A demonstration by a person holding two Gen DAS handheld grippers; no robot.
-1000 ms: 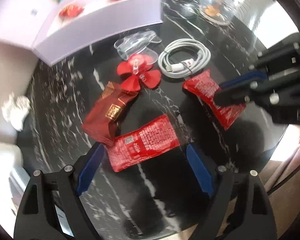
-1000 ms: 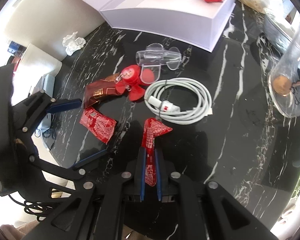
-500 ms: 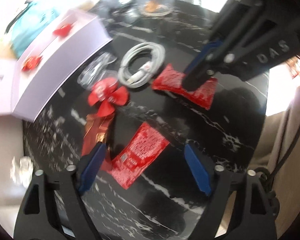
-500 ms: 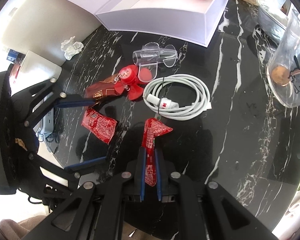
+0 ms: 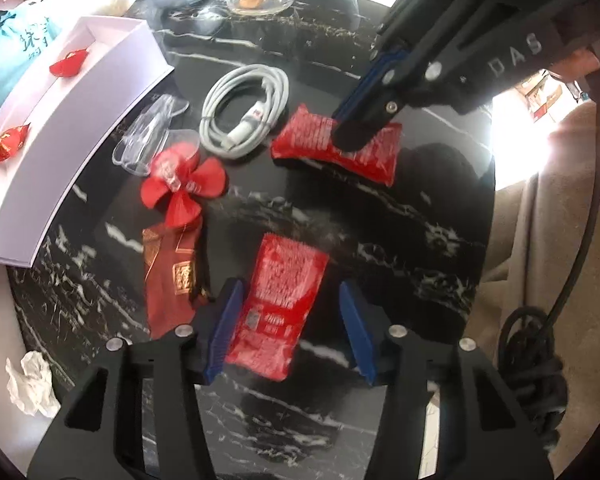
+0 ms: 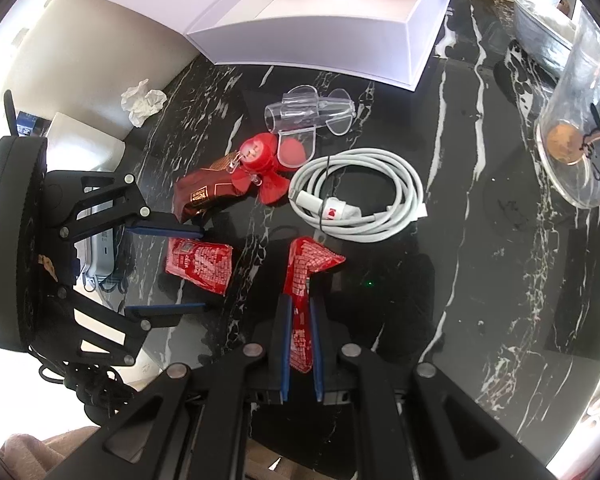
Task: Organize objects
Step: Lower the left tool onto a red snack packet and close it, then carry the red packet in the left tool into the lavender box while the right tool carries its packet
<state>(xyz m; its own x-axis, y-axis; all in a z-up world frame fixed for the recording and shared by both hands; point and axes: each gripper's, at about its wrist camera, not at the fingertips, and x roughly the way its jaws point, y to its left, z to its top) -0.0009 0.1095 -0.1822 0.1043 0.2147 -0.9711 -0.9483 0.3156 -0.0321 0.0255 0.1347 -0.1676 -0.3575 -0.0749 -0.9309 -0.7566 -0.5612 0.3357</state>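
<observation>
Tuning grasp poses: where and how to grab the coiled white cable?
Take the coiled white cable at its bundled side, where the black tie binds the strands by the plug. Come from straight above, tongs straddling the bundle: it lies flat on the black marble table, so a side approach would only slide it.

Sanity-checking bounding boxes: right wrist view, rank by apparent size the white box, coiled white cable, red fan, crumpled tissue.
1. white box, clearly largest.
2. coiled white cable.
3. red fan.
4. crumpled tissue, though it lies farther from the camera, so fan versus tissue is close and unsure.
</observation>
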